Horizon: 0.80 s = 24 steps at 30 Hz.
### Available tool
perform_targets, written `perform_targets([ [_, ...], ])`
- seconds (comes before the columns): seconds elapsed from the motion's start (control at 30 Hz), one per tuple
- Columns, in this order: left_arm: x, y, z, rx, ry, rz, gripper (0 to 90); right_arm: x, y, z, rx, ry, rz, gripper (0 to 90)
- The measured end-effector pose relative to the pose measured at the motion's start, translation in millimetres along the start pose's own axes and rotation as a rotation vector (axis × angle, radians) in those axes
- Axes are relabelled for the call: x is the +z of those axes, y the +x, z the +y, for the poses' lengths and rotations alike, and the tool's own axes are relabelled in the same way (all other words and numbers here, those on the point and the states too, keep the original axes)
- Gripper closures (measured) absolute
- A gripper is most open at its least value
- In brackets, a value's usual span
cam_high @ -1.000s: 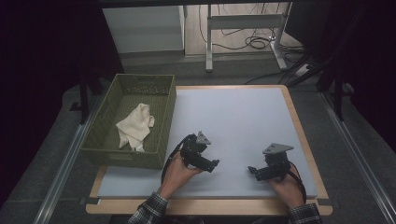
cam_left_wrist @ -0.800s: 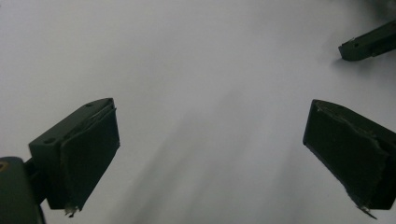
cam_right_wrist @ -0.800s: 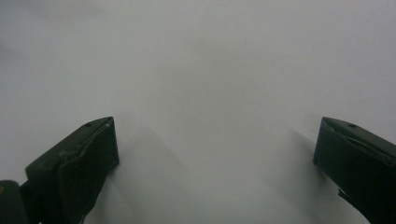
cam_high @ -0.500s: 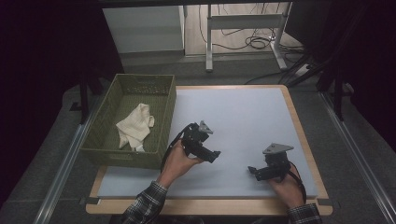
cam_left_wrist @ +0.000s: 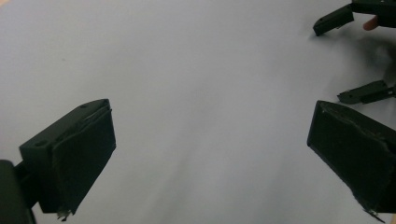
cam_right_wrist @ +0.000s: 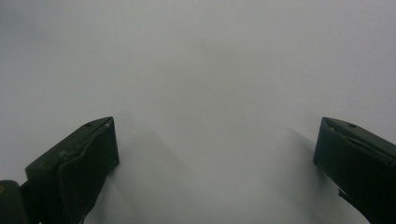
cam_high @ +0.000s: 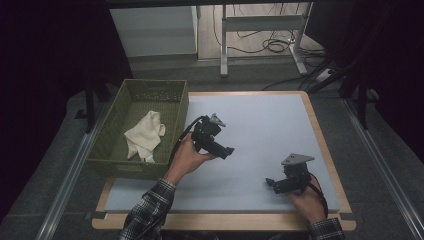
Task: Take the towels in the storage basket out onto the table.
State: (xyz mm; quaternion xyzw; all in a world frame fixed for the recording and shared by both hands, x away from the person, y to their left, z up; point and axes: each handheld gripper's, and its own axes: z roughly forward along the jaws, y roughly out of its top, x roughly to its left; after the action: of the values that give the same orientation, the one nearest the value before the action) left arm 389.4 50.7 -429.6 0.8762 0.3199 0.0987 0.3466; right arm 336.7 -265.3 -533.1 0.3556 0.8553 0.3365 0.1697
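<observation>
Both grippers gape wide and empty over the bare grey table mat [cam_high: 260,125]: left gripper [cam_high: 229,151] raised near the green basket [cam_high: 180,120], right gripper [cam_high: 270,182] low by the front edge. White cloth [cam_high: 145,136] lies inside the basket.

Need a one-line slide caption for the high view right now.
Left gripper lifted open beside the green basket holding a cloth; right gripper open.
</observation>
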Motion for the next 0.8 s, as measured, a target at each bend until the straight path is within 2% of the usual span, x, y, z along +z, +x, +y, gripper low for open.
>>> perform_targets([
  [0.1, -6.9, 11.6, 5.7, -0.003, 0.009, 0.02, 1.0, 0.2, 0.2, 0.0, 0.003, -0.003, 0.0, 0.0],
  [0.13, -6.9, 11.6, 5.7, -0.003, 0.009, 0.02, 1.0, 0.2, 0.1, 0.0, 0.002, -0.002, 0.0, 0.0],
  [0.27, -14.9, 23.0, 10.8, -0.01, -0.004, 0.033, 1.1, 0.2, 0.2, 0.0, 0.003, -0.002, 0.0, 0.0],
  [0.4, -19.9, 32.6, 14.8, -0.013, 0.003, 0.063, 0.8, 0.2, 0.1, 0.0, 0.001, -0.003, 0.0, 0.0],
  [0.43, -21.8, 38.8, 15.6, -0.02, 0.009, 0.079, 0.6, 0.2, 0.1, 0.0, 0.002, -0.002, 0.0, 0.0],
  [0.63, -26.5, 53.8, 13.3, -0.039, 0.018, 0.112, 1.1, 0.2, 0.1, -0.1, 0.002, -0.002, 0.0, 0.0],
  [0.8, -34.2, 71.3, 7.3, -0.077, 0.023, 0.142, 1.2, 0.2, 0.1, -0.1, 0.002, -0.002, 0.0, 0.0],
])
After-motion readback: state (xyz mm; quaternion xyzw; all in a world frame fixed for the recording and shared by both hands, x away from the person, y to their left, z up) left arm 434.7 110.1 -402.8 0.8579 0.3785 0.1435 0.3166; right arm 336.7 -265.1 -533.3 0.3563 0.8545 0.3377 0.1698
